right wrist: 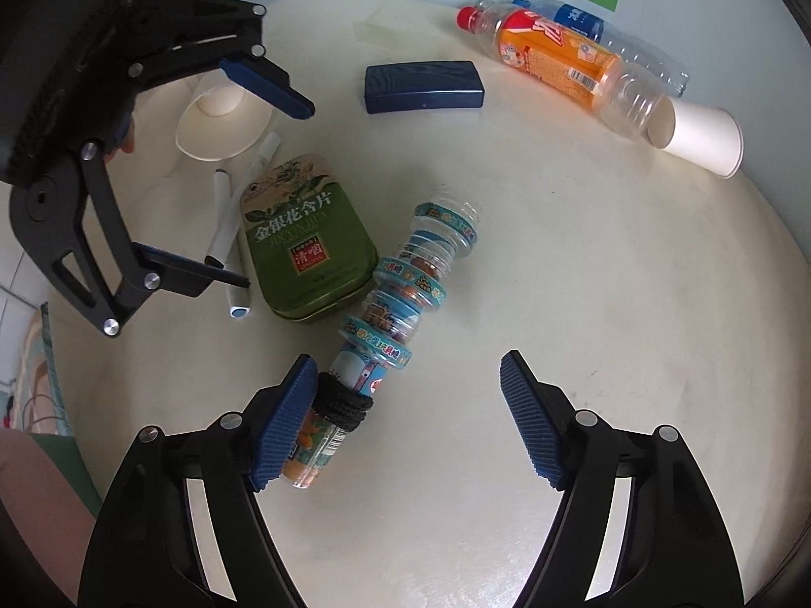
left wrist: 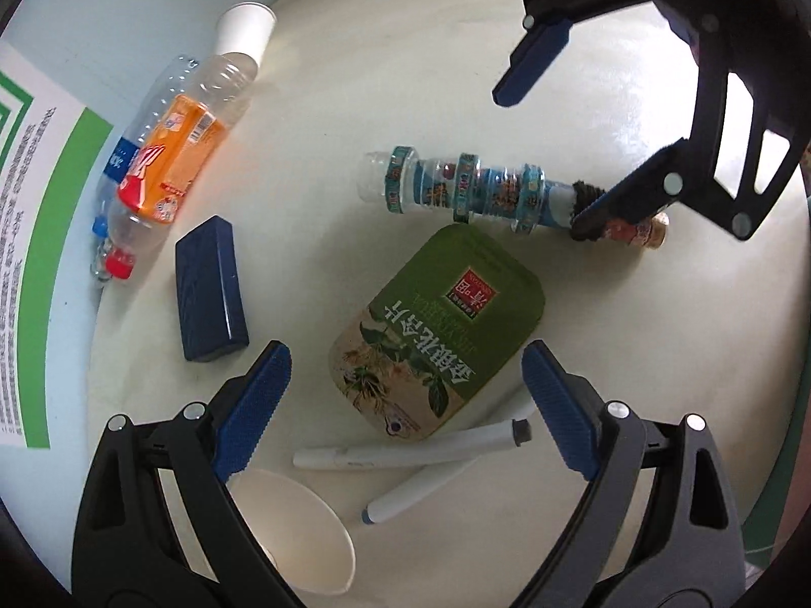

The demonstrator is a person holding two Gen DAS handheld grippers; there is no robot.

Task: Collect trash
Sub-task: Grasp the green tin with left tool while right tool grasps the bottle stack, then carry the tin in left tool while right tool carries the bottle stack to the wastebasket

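Tabletop, round, pale. Contents:

- Taped bottle: clear, ringed with blue patterned tape, lying on its side near the middle of the tabletop, a black band around it near the capped end.
- Green tin: flat, touching or just beside the taped bottle.
- Two white pens: crossed, beside the tin, one partly under it.
- Squashed paper cup: near the tabletop's edge, beyond the pens.
- Dark blue case: lying flat, apart from the rest.
- Orange-label bottle, a clear bottle behind it and an upended paper cup: grouped along the far edge by the wall.

Left gripper: jaws wide apart, nothing between the pads, hanging over the tin and pens.

Right gripper: jaws spread, straddling the capped end of the taped bottle; one pad lies against the bottle by the black band, the other stands clear, so no grip yet.

Step in hand, by judgement: taking up the taped bottle. Next move calls for closing the right jaws squarely on the capped end, then lifting without rolling the bottle into the tin.
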